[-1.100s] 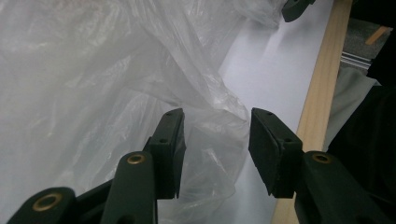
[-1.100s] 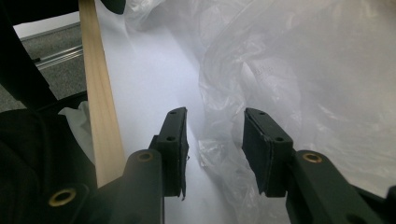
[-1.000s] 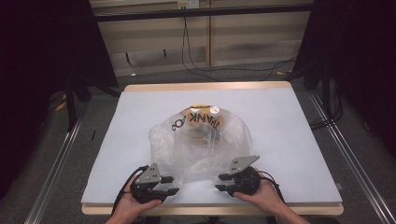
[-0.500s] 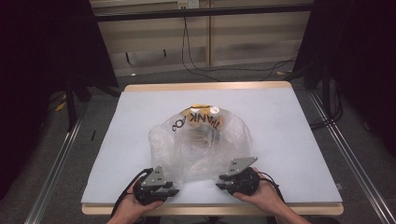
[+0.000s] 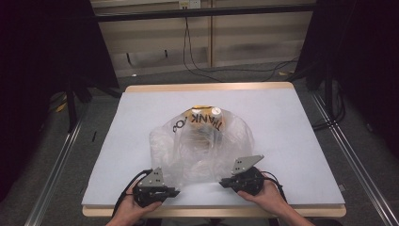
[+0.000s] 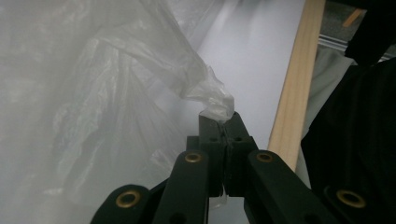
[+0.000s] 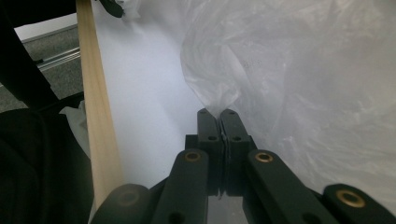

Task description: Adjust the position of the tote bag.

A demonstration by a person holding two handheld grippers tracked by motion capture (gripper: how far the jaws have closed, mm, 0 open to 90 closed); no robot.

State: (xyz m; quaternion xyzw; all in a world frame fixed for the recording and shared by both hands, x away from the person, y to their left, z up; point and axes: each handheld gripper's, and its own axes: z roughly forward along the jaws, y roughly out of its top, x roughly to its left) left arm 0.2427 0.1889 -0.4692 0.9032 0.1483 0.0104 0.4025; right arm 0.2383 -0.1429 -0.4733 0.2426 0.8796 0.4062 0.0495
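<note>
A clear plastic bag (image 5: 202, 146) printed "THANK YOU" lies crumpled in the middle of the white table (image 5: 291, 122), with a yellow item (image 5: 200, 109) and a white cap (image 5: 216, 111) showing at its far end. My left gripper (image 5: 176, 192) is at the bag's near left corner. Its jaws have just been closing and are now shut on a twisted bit of the bag's film (image 6: 212, 100). My right gripper (image 5: 222, 182) is at the near right corner, and it too has just closed. The right gripper (image 7: 217, 116) pinches the bag's edge (image 7: 210, 100).
The table's wooden front edge (image 5: 211, 212) runs just behind both hands. Metal rails (image 5: 51, 174) flank the table on the floor, and cables (image 5: 197, 61) hang by the back wall. Bare white tabletop lies to the bag's left and right.
Both grippers' jaws have closed onto the near edge of the bag. The hands and the bag have stayed where they were.
</note>
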